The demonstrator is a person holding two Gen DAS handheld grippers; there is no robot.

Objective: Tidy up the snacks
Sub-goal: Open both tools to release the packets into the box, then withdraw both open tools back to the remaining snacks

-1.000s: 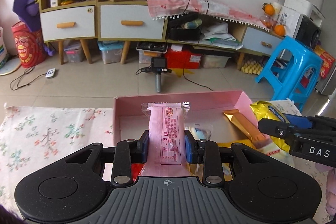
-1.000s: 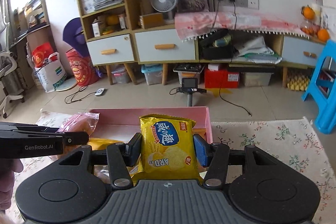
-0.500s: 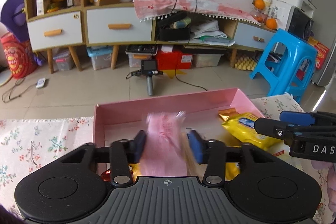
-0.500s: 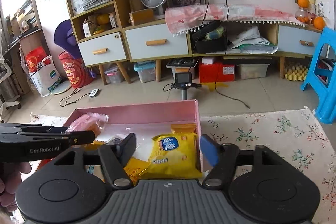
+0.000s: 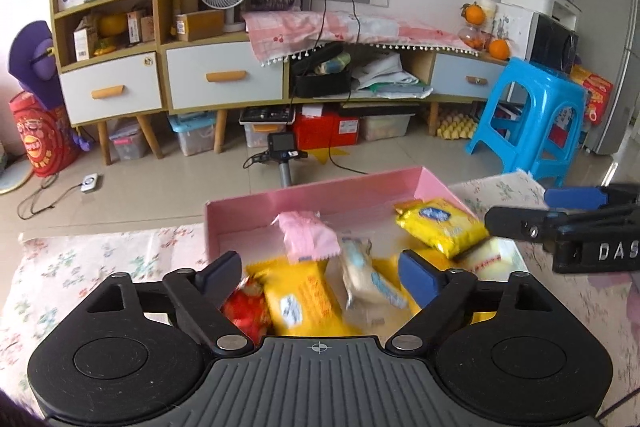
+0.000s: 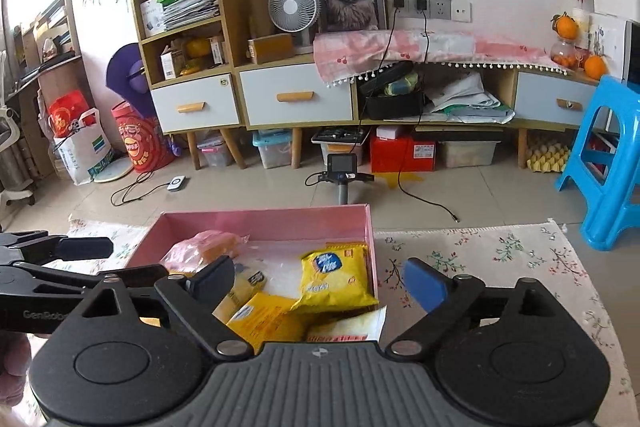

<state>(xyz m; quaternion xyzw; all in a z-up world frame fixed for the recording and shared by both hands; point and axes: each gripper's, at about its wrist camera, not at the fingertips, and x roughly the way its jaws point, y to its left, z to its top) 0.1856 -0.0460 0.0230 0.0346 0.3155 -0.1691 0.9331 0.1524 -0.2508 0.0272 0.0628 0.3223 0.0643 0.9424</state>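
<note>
pink box [image 5: 256, 205] at frame centre holds the snacks; the pink packet [image 5: 308, 237] lies just above the left gripper [image 5: 320, 273], long axis slanting right. both jaws opening, empty; right gripper [image 6: 320, 279] sits over the yellow bag [image 6: 334, 277].

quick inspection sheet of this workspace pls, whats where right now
surface: floral cloth under the pink box
job's things: pink packet, yellow chip bag and other snack packs lie inside the box
clutter: nothing seen on the cloth
grippers: left gripper and right gripper opening, nothing between the jaws
cables: black cord across the floor
surroundings: cabinet, blue stool, fan
</note>
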